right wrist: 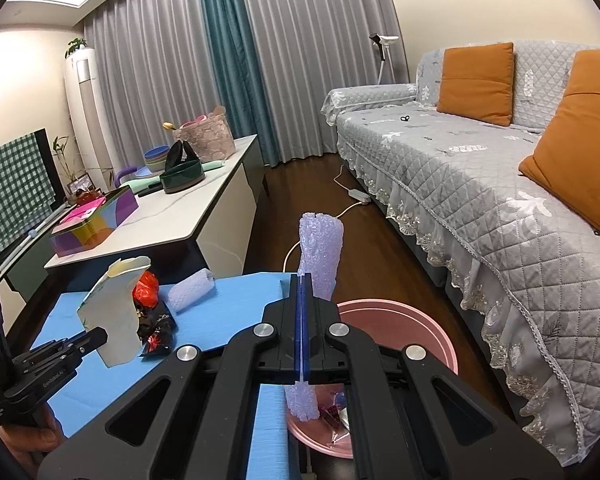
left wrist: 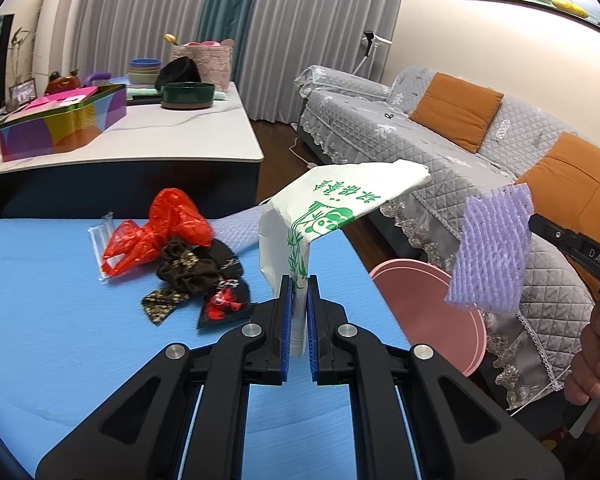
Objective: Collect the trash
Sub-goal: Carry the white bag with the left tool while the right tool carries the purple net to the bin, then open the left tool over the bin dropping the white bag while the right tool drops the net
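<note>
My left gripper (left wrist: 299, 300) is shut on a white paper bag with green print (left wrist: 324, 208), held upright above the blue table mat (left wrist: 60, 320); from the right wrist that bag (right wrist: 116, 312) hangs at the lower left. My right gripper (right wrist: 302, 300) is shut on a purple foam net sleeve (right wrist: 320, 240), seen from the left as the sleeve (left wrist: 492, 248) over the pink bin (left wrist: 432, 312). The bin (right wrist: 420, 328) sits on the floor right of the mat, with wrappers inside. On the mat lie a red plastic bag (left wrist: 160, 228), dark fabric scraps (left wrist: 196, 276), a clear wrapper (left wrist: 100, 240) and a second foam sleeve (right wrist: 192, 290).
A white counter (left wrist: 160, 132) behind the mat carries a colourful tin, bowls and a basket. A grey sofa (right wrist: 480, 180) with orange cushions runs along the right. A white cable and power strip (right wrist: 358, 196) lie on the dark wood floor between them. A person's hand (left wrist: 596, 360) grips the right tool.
</note>
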Tool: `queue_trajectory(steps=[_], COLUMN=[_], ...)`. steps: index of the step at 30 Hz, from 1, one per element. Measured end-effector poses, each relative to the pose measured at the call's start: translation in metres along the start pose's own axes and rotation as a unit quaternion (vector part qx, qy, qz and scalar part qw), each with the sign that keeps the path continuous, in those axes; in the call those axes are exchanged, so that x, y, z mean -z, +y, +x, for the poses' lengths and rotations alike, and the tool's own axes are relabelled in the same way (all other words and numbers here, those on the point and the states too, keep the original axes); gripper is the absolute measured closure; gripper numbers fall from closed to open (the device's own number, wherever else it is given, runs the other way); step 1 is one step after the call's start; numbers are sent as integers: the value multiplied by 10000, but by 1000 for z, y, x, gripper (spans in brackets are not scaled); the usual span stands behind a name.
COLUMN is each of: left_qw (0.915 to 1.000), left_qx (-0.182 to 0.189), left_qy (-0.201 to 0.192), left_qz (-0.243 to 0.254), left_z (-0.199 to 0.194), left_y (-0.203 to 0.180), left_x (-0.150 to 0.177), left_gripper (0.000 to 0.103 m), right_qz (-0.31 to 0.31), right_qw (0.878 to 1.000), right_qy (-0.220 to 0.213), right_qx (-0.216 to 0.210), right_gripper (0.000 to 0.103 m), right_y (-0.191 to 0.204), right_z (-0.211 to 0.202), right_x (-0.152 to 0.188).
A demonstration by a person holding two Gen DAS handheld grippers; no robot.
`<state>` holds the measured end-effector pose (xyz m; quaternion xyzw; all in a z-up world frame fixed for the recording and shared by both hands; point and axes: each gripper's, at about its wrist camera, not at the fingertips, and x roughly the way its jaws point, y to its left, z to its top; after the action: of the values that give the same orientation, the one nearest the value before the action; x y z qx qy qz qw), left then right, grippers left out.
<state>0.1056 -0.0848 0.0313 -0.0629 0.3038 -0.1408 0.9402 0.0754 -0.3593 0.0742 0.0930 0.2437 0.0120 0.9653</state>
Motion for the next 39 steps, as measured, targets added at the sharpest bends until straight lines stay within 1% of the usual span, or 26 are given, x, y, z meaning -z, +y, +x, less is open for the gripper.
queue_trajectory(steps=[13, 22, 33, 39], left_qw=[9991, 9967, 9924, 9897], left_qx=[411, 766, 1060, 1184], left_qy=[75, 186, 554, 732], left_qz=[121, 215, 291, 348], left_z=[21, 47, 96, 109], left_y=[-48, -85, -124, -139], left_x=[-14, -20, -22, -16], left_gripper=[96, 96, 96, 95], right_qz=[134, 215, 389, 460], right_qw=[9996, 9983, 9944, 9927], right_qy=[22, 217, 469, 559], right_qx=[253, 502, 869, 960], right_gripper=[103, 103, 103, 102], right_y=[-30, -50, -76, -85], right_z=[1, 16, 34, 37], right_x=[1, 7, 11, 14])
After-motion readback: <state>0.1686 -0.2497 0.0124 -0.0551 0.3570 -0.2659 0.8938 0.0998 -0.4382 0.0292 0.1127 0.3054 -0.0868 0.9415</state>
